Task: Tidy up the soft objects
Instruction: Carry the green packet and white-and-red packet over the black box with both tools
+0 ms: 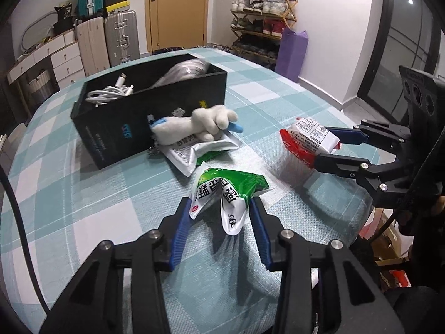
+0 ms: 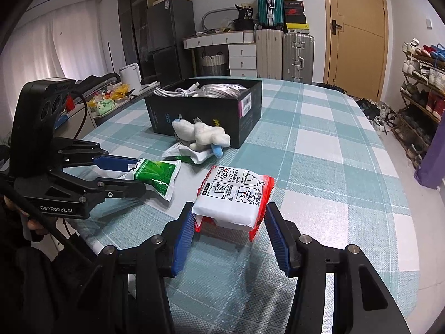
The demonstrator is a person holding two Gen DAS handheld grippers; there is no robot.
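Green pkt (image 1: 228, 192) x1, red pkt (image 2: 233, 197) x1

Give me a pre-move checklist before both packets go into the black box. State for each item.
1. Left gripper shut on green packet: ok.
2. Right gripper shut on red-and-white packet: ok.
3. Both packets lifted off the tablecloth: cannot tell.
4. Black box open at the top: ok.
5. Free room in the box beside the white cable and silver bag: cannot tell.
6. Way to the box clear: not ok, plush toy and another packet lie in front of it.
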